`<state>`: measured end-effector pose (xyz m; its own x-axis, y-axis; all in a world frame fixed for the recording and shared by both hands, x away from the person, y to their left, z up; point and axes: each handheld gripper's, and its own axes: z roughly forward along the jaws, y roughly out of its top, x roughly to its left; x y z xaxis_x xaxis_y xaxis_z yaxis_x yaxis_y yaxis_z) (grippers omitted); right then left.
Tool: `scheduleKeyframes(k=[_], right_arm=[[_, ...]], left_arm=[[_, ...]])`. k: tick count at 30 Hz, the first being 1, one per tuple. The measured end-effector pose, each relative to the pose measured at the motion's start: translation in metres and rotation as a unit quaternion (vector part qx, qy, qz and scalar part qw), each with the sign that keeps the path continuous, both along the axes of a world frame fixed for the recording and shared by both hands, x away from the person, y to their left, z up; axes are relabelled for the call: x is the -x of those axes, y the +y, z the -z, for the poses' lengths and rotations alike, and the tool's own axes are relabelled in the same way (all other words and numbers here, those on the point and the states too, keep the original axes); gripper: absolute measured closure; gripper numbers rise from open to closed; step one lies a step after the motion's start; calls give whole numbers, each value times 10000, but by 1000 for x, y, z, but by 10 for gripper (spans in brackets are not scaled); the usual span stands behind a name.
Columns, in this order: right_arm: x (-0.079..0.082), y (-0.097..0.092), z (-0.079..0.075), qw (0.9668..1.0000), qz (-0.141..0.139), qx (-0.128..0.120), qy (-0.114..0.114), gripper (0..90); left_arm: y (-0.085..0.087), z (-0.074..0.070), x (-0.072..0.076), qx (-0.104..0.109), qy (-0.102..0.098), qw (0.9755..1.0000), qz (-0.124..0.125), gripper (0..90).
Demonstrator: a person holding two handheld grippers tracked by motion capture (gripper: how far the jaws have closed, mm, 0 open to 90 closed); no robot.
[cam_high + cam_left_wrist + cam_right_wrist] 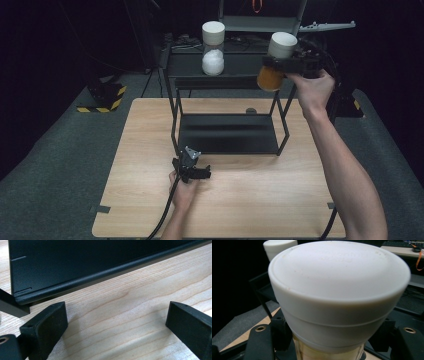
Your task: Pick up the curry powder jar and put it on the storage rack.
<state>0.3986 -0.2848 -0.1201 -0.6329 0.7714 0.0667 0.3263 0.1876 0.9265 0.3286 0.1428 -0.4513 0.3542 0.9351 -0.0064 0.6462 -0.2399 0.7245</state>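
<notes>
Orange-filled jar (274, 62) in right gripper (285, 64)

- Wooden table (250, 200), light grain, standing on grey carpet (45, 200).
- Black two-tier metal rack (227, 132) on the table's far half.
- White-lidded jar (213, 47) with white contents upright on rack's top shelf, left side.
- Yellow-black striped base (102, 97) on floor, far left.

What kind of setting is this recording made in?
Probably a lab or studio set up for recording, not a home: a bare wooden table on grey carpet, a black metal rack holding a jar, dark surroundings, and hazard-striped stand bases.
</notes>
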Motion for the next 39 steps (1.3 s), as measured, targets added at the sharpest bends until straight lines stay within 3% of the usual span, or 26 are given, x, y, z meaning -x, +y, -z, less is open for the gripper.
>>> scheduleKeyframes(k=[9,21,29,39], right_arm=[[-16,22,-14,9989,449,134,42,336],[-38,51,-9,9943,1029,273,103,338],[-48,63,-6,9925,1156,403,45,339],[-55,68,1,9911,1290,329,61,339]], left_arm=[[0,0,0,-4,5,10000,7,36],[0,0,0,5,-4,10000,8,36],[0,0,0,-2,-5,10000,11,35],[0,0,-1,0,-2,10000,13,34]])
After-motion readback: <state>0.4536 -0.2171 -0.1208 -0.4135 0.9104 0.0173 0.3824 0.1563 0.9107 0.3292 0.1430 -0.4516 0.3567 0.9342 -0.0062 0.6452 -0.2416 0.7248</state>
